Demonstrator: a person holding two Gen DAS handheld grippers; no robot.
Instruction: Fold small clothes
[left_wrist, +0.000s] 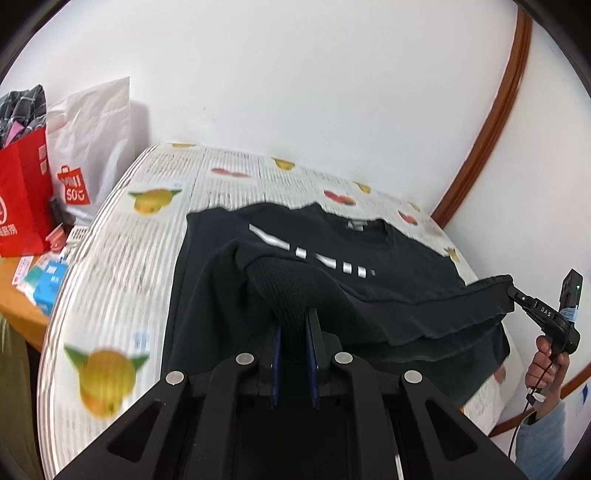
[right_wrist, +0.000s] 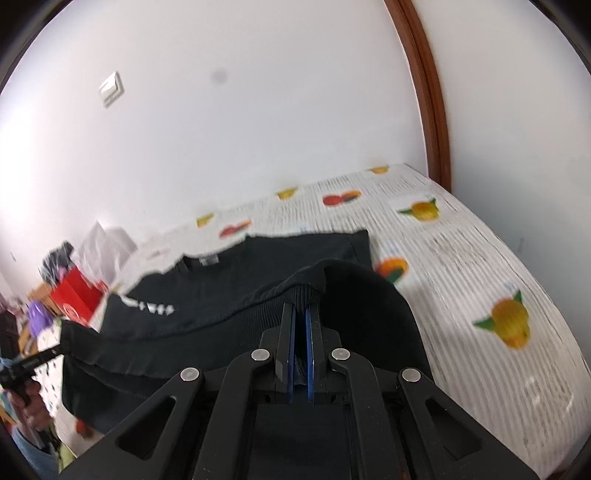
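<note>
A black sweatshirt (left_wrist: 295, 236) with white dashes across the chest lies on a table covered by a fruit-print cloth (left_wrist: 122, 258). My left gripper (left_wrist: 295, 314) is shut on the ribbed hem at one bottom corner and holds it raised over the body. My right gripper (right_wrist: 302, 308) is shut on the ribbed hem at the other corner, also lifted. The sweatshirt (right_wrist: 221, 295) shows folded partway toward the collar. The right gripper also shows in the left wrist view (left_wrist: 515, 293), and the left gripper in the right wrist view (right_wrist: 55, 352).
A red bag (left_wrist: 22, 199) and a white shopping bag (left_wrist: 88, 147) stand left of the table by the wall. Small boxes (left_wrist: 48, 280) lie on a wooden surface below them. A white wall with brown trim (left_wrist: 491, 122) runs behind the table.
</note>
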